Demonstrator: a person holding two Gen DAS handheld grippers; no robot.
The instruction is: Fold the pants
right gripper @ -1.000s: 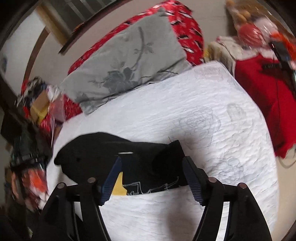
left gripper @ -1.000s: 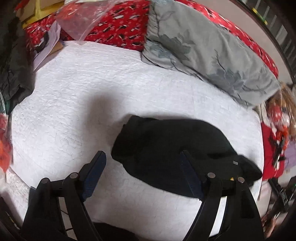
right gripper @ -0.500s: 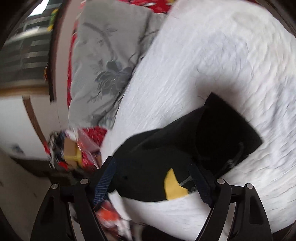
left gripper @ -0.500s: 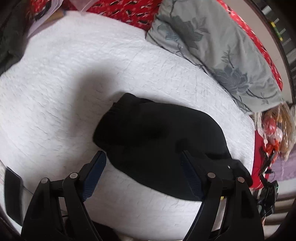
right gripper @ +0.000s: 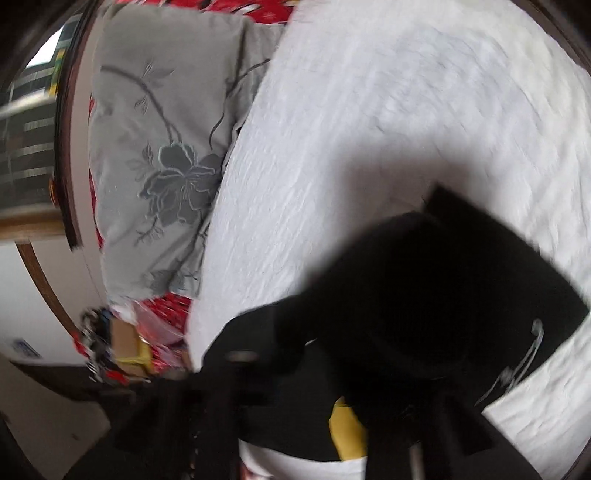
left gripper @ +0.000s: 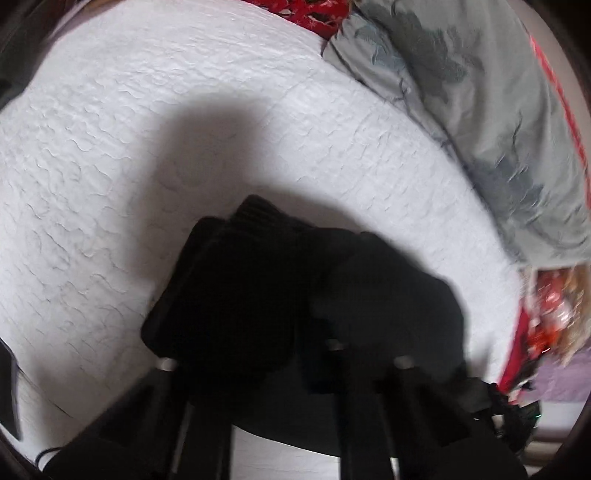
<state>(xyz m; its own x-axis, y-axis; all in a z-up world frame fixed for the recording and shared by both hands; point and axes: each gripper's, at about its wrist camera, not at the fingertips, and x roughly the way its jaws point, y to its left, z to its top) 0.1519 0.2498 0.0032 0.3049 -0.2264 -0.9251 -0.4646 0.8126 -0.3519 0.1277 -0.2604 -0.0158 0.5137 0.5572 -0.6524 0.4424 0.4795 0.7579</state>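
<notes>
The black pants lie folded in a bundle on the white quilted bed. In the left wrist view my left gripper has closed into the dark cloth; its fingers are mostly lost against the black fabric. In the right wrist view the pants show a yellow label and a white drawstring. My right gripper sits in the cloth too, its fingers blurred and hard to make out.
A grey floral pillow lies along the far right of the bed, on a red patterned cover. It also shows in the right wrist view. Cluttered red and cardboard items sit past the bed's edge.
Both grippers have dropped down onto the pants and their fingers have closed in from wide open. The pants edge has bunched up between the left fingers.
</notes>
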